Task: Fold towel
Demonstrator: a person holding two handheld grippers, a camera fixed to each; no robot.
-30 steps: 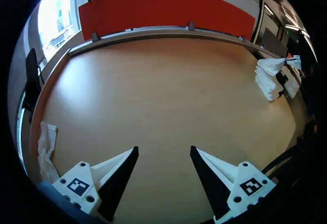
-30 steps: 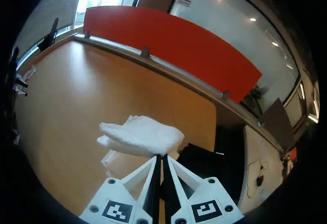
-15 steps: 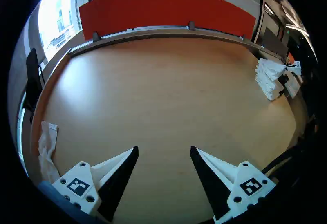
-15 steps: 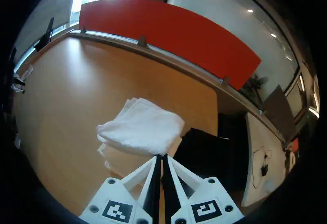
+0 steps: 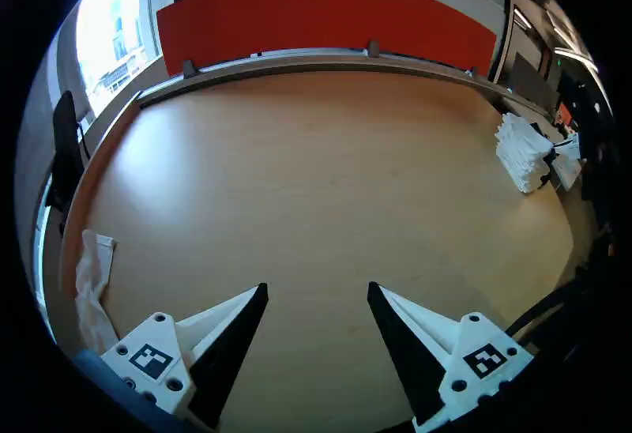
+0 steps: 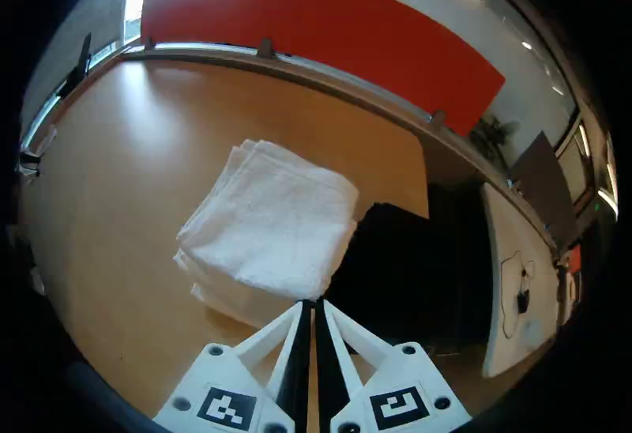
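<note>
In the right gripper view, a folded white towel (image 6: 272, 220) lies flat on top of a stack of folded towels (image 6: 209, 291) near the table's right edge. My right gripper (image 6: 314, 306) is shut, its tips pinching the towel's near corner. In the left gripper view, my left gripper (image 5: 316, 295) stands open and low over the bare wooden table (image 5: 316, 172), nothing between its fingers. The same stack of folded towels (image 5: 521, 156) sits far off at the right. A loose, crumpled white towel (image 5: 91, 287) hangs at the table's left edge.
A red partition (image 5: 324, 14) runs along the table's far edge, also in the right gripper view as the red partition (image 6: 316, 30). Past the table's right edge is a dark gap (image 6: 395, 275), then another desk (image 6: 521, 291) with a cable on it.
My right gripper has lowered the folded towel from mid-air down onto the stack, where it now lies flat. The left gripper has stayed open and nearly still.
</note>
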